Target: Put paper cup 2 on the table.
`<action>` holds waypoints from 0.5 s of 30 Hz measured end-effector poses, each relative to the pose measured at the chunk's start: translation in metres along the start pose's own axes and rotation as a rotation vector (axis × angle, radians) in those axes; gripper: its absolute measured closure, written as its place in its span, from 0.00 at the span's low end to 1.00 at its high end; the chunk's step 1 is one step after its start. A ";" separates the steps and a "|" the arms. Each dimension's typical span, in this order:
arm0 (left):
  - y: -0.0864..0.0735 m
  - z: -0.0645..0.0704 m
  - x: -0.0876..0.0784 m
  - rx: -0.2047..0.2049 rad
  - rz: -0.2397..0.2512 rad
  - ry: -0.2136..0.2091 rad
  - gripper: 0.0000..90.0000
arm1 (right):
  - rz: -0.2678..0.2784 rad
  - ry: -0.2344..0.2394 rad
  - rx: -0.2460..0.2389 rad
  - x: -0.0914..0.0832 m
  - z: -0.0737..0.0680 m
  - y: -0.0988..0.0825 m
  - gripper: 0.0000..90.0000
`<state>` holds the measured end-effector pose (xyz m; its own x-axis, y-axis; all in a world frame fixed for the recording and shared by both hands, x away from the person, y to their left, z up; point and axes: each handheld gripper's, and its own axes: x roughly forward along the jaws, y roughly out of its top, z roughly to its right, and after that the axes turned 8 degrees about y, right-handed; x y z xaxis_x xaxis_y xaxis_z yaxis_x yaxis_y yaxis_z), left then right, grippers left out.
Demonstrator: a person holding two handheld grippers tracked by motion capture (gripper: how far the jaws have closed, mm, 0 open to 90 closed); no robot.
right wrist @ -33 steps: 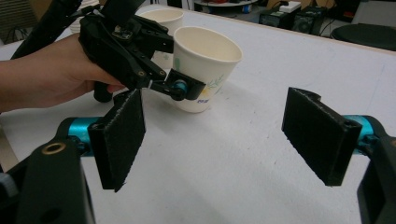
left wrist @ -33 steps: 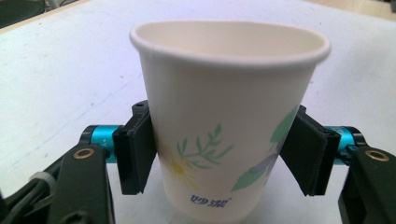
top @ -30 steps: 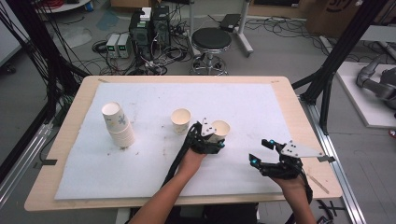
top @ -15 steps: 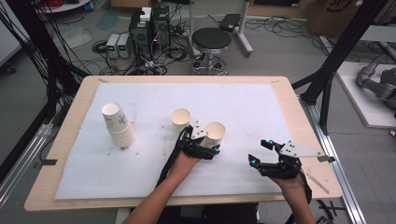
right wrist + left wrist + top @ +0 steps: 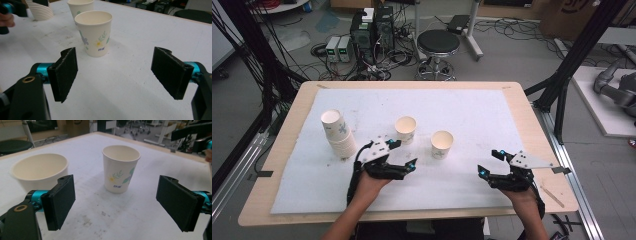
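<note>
Both jaws wide and empty, the left gripper risks toppling the near-right paper cup or the far-left paper cup by a careless swing, while the right gripper waits.

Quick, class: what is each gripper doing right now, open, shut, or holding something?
Left gripper: jaws have just been opening, now open, nothing between them.
Right gripper: open, holding nothing.

No text on anything can be read.

grey floor, black stool, tangled cables beyond the table
</note>
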<state>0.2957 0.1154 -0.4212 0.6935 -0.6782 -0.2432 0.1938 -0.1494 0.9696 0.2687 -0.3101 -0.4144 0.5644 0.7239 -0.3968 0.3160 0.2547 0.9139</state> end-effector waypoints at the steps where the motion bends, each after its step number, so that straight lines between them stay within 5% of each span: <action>1: -0.001 -0.003 -0.008 -0.005 0.016 0.005 0.18 | -0.002 -0.004 -0.001 0.000 0.000 0.000 0.24; 6: -0.006 -0.018 -0.039 -0.033 0.077 0.029 0.18 | -0.006 -0.020 0.000 0.000 0.000 0.000 0.24; 15: -0.019 -0.039 -0.075 -0.066 0.117 0.084 0.18 | -0.022 -0.067 -0.016 -0.001 -0.006 0.005 0.24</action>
<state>0.2668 0.1974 -0.4221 0.7691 -0.6251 -0.1330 0.1518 -0.0234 0.9881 0.2648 -0.3055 -0.4085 0.6076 0.6735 -0.4211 0.3172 0.2803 0.9060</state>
